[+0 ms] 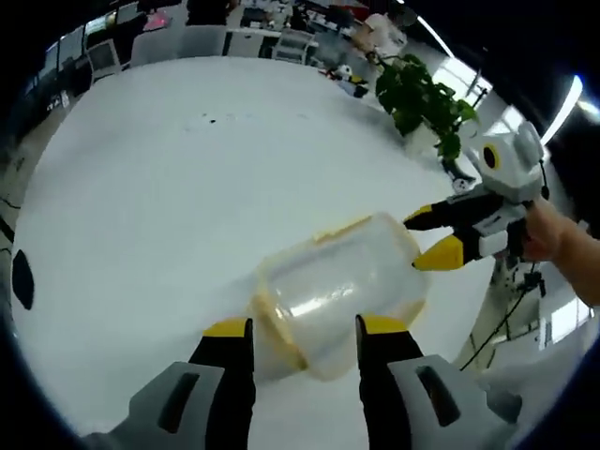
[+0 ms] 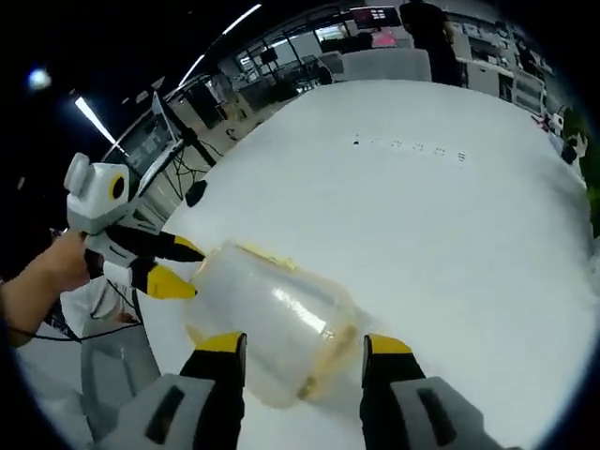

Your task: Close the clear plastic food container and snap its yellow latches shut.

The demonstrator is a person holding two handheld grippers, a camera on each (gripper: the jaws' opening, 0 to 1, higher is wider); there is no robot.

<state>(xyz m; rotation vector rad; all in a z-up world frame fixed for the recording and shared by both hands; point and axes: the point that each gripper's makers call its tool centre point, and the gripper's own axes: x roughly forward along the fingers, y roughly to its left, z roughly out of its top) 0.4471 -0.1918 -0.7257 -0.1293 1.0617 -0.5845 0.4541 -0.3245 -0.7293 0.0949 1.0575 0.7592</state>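
Two grippers, left gripper (image 1: 305, 328) and right gripper (image 2: 305, 345), stand wide open, gripping nothing, at opposite ends of the clear food container (image 1: 342, 286) on the white table (image 1: 169, 206), and we judge either push from six o'clock could skid it.

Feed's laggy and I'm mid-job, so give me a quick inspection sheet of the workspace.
Surface: white table, bare around the job.
Job's things: clear container lying on its side, yellow trim visible; latch state cannot be told.
Clutter: small dark specks far across the table.
Grippers: left gripper and right gripper open, fingers straddling the container from opposite ends.
Cables: some hanging off the table edge.
Surroundings: potted plant, office desks, monitors.
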